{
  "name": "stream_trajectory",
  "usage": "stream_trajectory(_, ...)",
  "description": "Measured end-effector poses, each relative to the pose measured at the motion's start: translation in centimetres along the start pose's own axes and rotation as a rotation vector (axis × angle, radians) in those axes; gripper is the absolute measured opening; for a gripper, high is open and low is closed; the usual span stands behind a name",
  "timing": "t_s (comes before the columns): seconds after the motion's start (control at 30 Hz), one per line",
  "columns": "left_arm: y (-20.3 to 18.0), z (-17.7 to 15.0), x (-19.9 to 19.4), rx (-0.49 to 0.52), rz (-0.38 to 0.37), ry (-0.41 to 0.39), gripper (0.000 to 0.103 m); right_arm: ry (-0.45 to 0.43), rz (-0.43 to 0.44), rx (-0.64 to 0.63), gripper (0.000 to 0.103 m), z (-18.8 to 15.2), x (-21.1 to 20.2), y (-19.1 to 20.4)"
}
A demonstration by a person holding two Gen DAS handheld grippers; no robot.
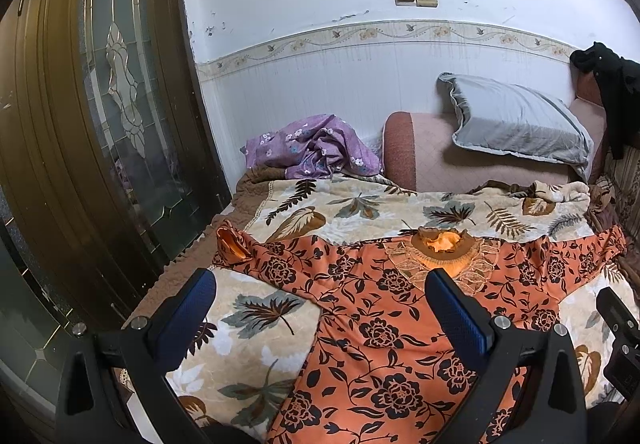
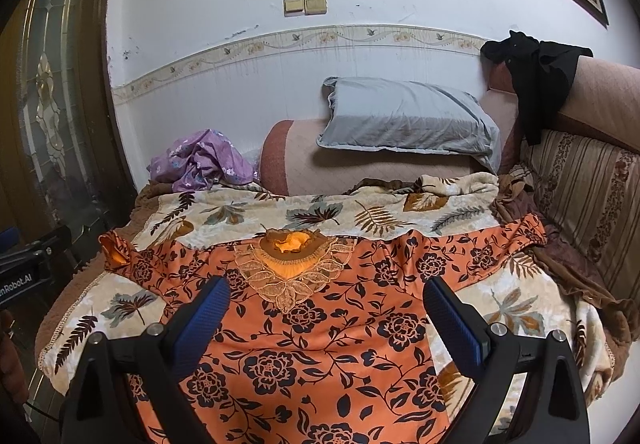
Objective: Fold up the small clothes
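An orange top with a black flower print (image 1: 384,328) lies spread flat on the leaf-patterned blanket (image 1: 256,328), front up, lace collar (image 1: 440,256) toward the wall and both sleeves stretched out sideways. It also shows in the right wrist view (image 2: 320,332). My left gripper (image 1: 320,280) is open and empty, hovering above the top's left side near the left sleeve. My right gripper (image 2: 326,290) is open and empty, hovering above the chest just below the collar (image 2: 288,268). The right gripper's body shows at the right edge of the left wrist view (image 1: 618,340).
A crumpled purple floral garment (image 1: 316,148) lies at the back left by the wall. A grey pillow (image 1: 516,120) rests on the pink sofa arm (image 1: 400,150). A black garment (image 2: 540,72) hangs over the sofa back. A wooden glass door (image 1: 116,92) stands left.
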State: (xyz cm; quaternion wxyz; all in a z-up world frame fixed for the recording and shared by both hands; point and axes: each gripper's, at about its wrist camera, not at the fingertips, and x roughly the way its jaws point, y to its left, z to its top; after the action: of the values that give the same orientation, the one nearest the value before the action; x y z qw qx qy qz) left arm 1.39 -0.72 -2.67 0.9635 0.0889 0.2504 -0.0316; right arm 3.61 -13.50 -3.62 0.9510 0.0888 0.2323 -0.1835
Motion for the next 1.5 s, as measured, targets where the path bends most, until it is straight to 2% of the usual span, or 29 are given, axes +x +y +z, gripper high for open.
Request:
stream_trajectory(0.23, 0.2, 0.0, 0.7, 0.004, 0.004, 0.012, 0.103, 0.003, 0.0, 0.0, 0.099, -0.1, 0.1, 0.0)
stream_trajectory(0.43, -0.5, -0.3, 2.7, 0.023, 0.003, 0.044, 0.103, 0.024, 0.002, 0.029, 0.099, 0.1, 2.0, -0.8)
stream_trajectory(0.5, -0.9, -0.8, 4.3, 0.034, -0.021, 0.089, 0.103, 0.036, 0.0, 0.052, 0.099, 0.3, 3.5, -2.0)
stream_trajectory(0.67, -2.5, -4.0, 10.3, 0.059, -0.05, 0.262, 0.103, 0.11, -0.064, 0.101, 0.099, 0.0, 8.7, -6.9)
stream_trajectory(0.73, -3.5, -5.9, 12.8, 0.079, -0.065, 0.335, 0.103, 0.151, -0.093, 0.124, 0.099, -0.9, 11.8, -9.8)
stream_trajectory(0.87, -5.8, -10.8, 18.0, 0.147, -0.083, 0.501, 0.103, 0.24, -0.106, 0.236, 0.099, -2.4, 18.7, -18.2)
stream_trajectory(1.0, -8.1, -14.8, 21.5, 0.216, -0.084, 0.611, 0.103, 0.261, -0.135, 0.465, 0.098, -3.5, 23.8, -29.4)
stream_trajectory(1.07, -8.8, -16.1, 22.4, 0.237, -0.098, 0.637, 0.103, 0.221, -0.137, 0.619, 0.098, -3.8, 25.1, -34.8)
stream_trajectory(1.13, -8.8, -16.9, 22.6, 0.222, -0.119, 0.615, 0.103, 0.168, -0.12, 0.796, 0.098, -4.2, 26.3, -39.9)
stream_trajectory(1.2, -8.3, -17.5, 22.6, 0.172, -0.149, 0.596, 0.103, 0.113, -0.111, 0.954, 0.098, -4.7, 27.4, -44.0)
stream_trajectory(1.27, -7.3, -18.2, 22.6, 0.097, -0.188, 0.592, 0.103, 0.073, -0.092, 1.055, 0.098, -5.0, 28.8, -46.6)
stream_trajectory(1.3, -6.9, -18.5, 22.4, 0.077, -0.202, 0.58, 0.103, 0.076, -0.099, 1.091, 0.095, -5.1, 29.7, -47.8)
stream_trajectory(1.37, -7.1, -18.9, 21.8, 0.099, -0.203, 0.553, 0.103, 0.1, -0.107, 1.158, 0.083, -5.5, 31.5, -49.3)
stream_trajectory(1.43, -7.1, -19.2, 21.6, 0.09, -0.192, 0.553, 0.103, 0.12, -0.104, 1.215, 0.056, -6.0, 33.2, -50.6)
stream_trajectory(1.47, -7.2, -19.2, 21.6, 0.083, -0.183, 0.555, 0.103, 0.132, -0.116, 1.219, 0.046, -5.9, 33.7, -51.0)
stream_trajectory(1.5, -7.4, -19.3, 21.4, 0.081, -0.175, 0.554, 0.103, 0.133, -0.125, 1.209, 0.025, -5.8, 34.1, -51.1)
